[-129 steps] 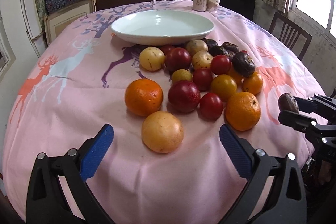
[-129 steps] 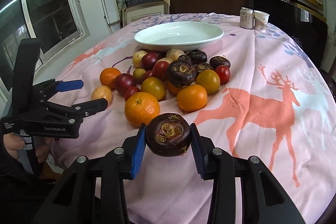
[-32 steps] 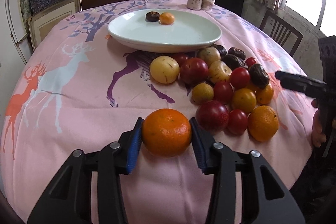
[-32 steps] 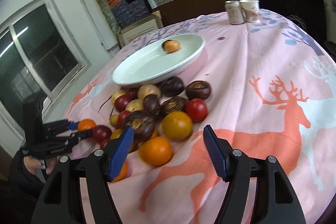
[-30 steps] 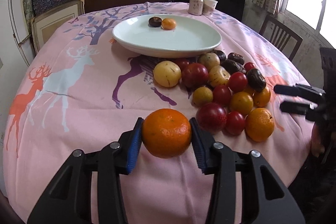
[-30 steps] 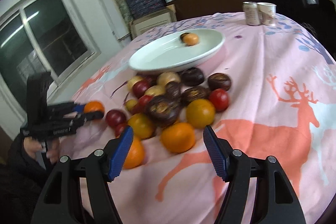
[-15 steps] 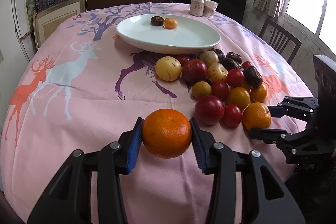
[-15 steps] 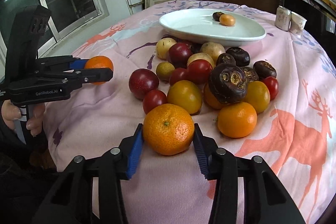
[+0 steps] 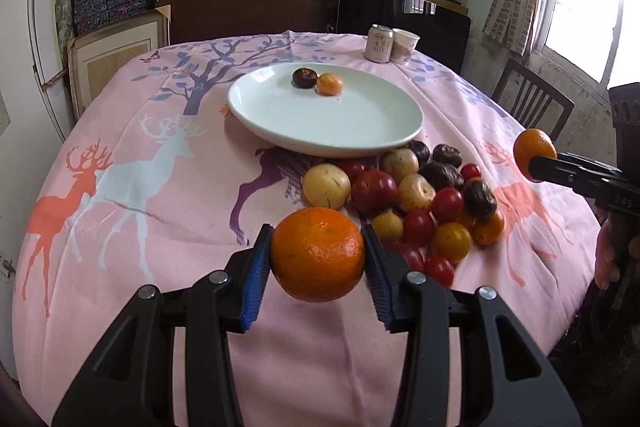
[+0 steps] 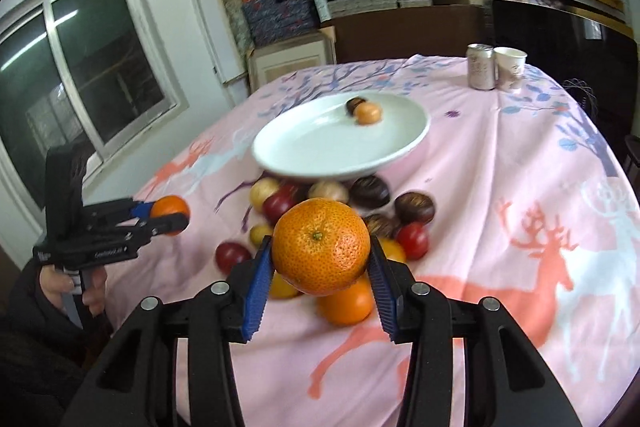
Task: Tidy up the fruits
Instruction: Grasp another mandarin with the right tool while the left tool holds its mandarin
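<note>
Above the tabletop (image 9: 120, 247), an orange is clamped in each tool, left (image 9: 318, 254) and right (image 10: 320, 247); either could be dropped if jolted before the plate (image 9: 280, 115) is reached.

Left wrist view: taken low over the near table edge, aimed forward and downward along the left gripper (image 9: 318, 255), whose fingers fill the lower frame. Right wrist view: taken likewise behind the right gripper (image 10: 321, 247), angled from the other side. The white plate (image 9: 280, 123) (image 10: 304, 155) at upper centre and the fruit pile (image 9: 416, 195) (image 10: 344, 203) are shared. Each gripper is seen from the other camera, at opposite frame edges.
</note>
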`<state>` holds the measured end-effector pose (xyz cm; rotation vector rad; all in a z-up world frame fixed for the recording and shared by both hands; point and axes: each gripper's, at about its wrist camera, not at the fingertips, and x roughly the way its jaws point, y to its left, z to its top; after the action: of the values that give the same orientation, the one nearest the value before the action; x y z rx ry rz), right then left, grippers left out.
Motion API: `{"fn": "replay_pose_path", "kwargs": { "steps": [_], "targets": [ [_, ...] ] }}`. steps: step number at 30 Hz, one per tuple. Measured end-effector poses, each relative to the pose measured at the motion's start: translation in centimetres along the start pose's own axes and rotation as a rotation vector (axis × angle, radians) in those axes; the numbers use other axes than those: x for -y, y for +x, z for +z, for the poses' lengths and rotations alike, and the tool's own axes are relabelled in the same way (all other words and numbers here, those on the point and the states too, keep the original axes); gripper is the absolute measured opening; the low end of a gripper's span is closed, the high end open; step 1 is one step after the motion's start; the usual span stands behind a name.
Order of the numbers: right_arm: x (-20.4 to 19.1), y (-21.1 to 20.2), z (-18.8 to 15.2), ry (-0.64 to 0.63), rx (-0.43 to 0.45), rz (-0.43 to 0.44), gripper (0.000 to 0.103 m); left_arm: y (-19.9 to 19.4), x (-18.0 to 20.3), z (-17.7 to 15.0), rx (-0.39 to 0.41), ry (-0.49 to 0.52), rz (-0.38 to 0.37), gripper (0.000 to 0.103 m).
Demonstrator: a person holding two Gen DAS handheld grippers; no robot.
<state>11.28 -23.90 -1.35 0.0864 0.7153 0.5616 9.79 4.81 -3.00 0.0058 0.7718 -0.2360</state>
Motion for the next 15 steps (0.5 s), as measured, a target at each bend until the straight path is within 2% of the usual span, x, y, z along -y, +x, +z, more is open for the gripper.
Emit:
{"fn": "replay_pose_path", "kwargs": {
  "steps": [9, 13, 15],
  "targets": [
    [1.7, 5.3, 5.9, 0.029, 0.0, -0.037, 0.046, 4.4, -0.3, 7.1, 0.039, -0.021, 0.015, 0.043],
    [1.4, 9.3, 7.8, 0.015, -0.04, -0.06, 0.047, 7.9, -0.3, 10.0, -0.001, -0.024, 0.013, 0.043],
    [1.3, 11.0, 8.2, 0.008, -0.058, -0.069, 0.051, 9.5, -0.5, 10.6, -0.023, -0.043, 0.026, 0.05]
  ]
}}
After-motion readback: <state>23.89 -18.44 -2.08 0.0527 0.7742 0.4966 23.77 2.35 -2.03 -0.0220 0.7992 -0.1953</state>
